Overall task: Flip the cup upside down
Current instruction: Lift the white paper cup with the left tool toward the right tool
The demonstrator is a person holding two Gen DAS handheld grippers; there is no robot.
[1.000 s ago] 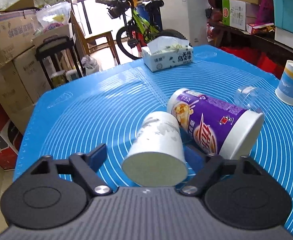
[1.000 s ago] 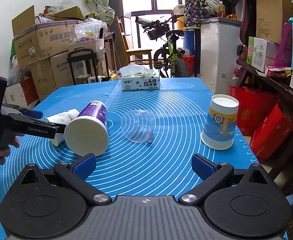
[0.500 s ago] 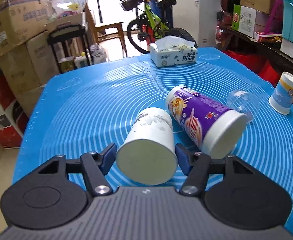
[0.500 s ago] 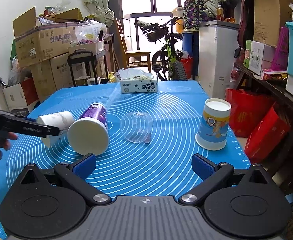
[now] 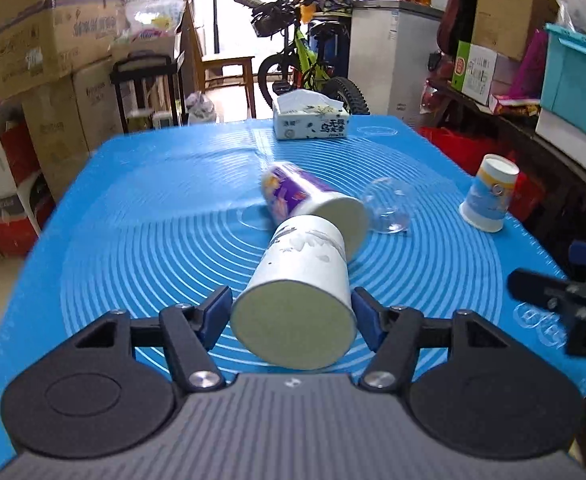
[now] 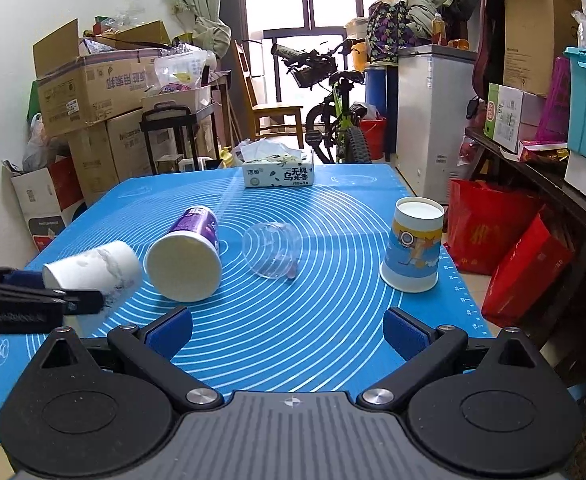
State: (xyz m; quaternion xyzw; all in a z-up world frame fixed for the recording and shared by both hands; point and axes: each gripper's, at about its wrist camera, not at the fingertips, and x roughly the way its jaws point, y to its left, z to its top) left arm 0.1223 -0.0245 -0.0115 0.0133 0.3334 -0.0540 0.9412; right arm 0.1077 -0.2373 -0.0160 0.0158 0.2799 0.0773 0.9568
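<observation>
Two grippers show over a blue mat [image 6: 333, 320]. The left gripper [image 5: 291, 314] has its blue pads pressed on both sides of a white paper cup [image 5: 301, 280], so it is holding the cup. The cup is lifted off the mat and tipped on its side, with its flat bottom facing the left camera. From the right camera, the same white cup [image 6: 93, 270] sits at the left edge, pinched by the black fingers. The right gripper [image 6: 287, 332] has its jaws wide apart with nothing between them, low over the near side of the mat. Just past the white cup lies a purple cup [image 6: 189, 256] on its side, with its white bottom toward the cameras. Beside that lies a clear plastic cup [image 6: 273, 250], also on its side. A blue and yellow paper cup [image 6: 413, 254] stands upside down near the right side of the mat. A tissue box [image 6: 277, 170] sits at the far edge.
</observation>
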